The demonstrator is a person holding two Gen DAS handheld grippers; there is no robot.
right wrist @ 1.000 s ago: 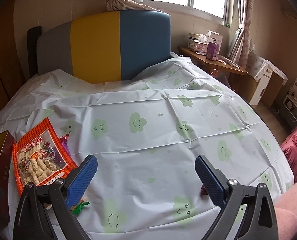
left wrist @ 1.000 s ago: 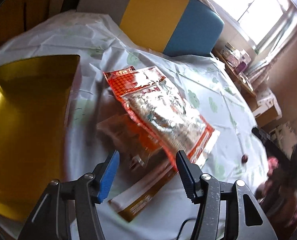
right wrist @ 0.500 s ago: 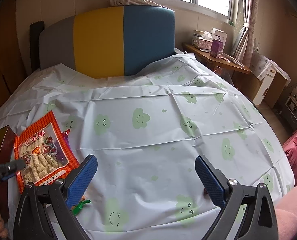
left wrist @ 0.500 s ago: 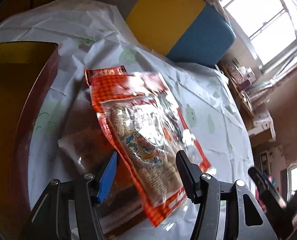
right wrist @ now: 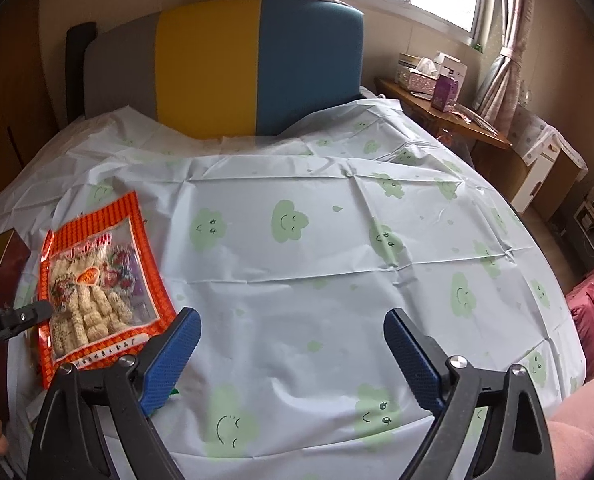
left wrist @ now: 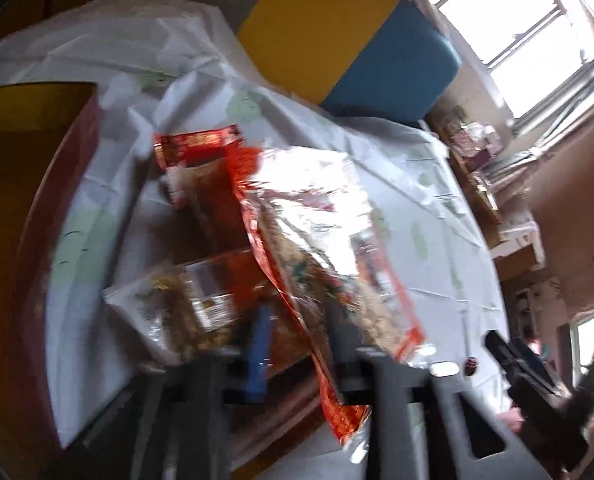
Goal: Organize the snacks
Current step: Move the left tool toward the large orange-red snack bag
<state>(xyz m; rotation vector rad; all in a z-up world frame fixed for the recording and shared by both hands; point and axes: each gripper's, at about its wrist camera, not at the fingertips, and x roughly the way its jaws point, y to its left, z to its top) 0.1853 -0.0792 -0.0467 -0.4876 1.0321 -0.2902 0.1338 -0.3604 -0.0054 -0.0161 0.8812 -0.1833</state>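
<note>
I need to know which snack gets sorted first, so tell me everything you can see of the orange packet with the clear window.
The orange packet is a flat, glossy plastic bag with a checked orange border, red lettering at the top and a clear window showing pale puffed sticks. It lies on the cloud-print tablecloth at its left side, partly on other snack packets, next to a gold-lined box. Its near edge sits between the fingers of the left tool, whose jaws are closing; contact is too blurred to tell.

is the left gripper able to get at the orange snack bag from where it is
Probably yes. The left gripper is already at the orange snack bag, whose near edge sits between its closing jaws with nothing in the way. The blur hides whether the pads touch it yet. The right gripper hangs open over bare tablecloth.
</note>
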